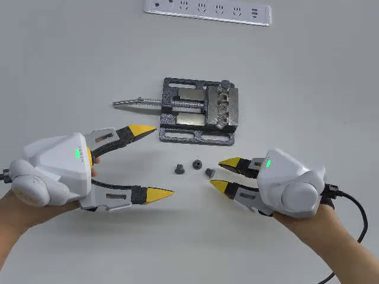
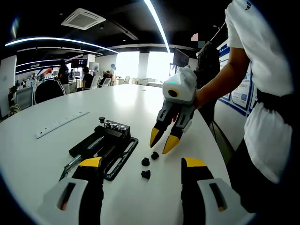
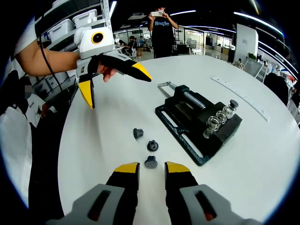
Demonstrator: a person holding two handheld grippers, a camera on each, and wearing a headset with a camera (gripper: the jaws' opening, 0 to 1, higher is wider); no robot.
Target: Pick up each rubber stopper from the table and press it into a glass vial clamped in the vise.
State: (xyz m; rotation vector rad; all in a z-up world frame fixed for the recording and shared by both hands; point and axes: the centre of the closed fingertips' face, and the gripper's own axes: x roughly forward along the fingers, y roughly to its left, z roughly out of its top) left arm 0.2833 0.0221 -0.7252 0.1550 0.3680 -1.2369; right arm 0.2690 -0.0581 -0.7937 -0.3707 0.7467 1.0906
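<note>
Three dark rubber stoppers lie in front of the vise: one (image 1: 179, 169) on the left, one (image 1: 196, 164) in the middle, one (image 1: 209, 173) on the right. The black vise (image 1: 198, 111) holds a row of clear glass vials (image 1: 224, 105). My right gripper (image 1: 220, 173) is open, and its yellow tips sit just behind the right stopper (image 3: 151, 162) without closing on it. My left gripper (image 1: 151, 161) is open wide to the left of the stoppers and holds nothing. Its own view shows the stoppers (image 2: 146, 161), the vise (image 2: 103, 145) and the right gripper (image 2: 164, 140).
A white power strip (image 1: 207, 10) lies at the far edge of the white table. The vise's screw handle (image 1: 136, 102) sticks out to the left. A cable (image 1: 349, 204) trails from the right gripper. People stand in the background of the gripper views.
</note>
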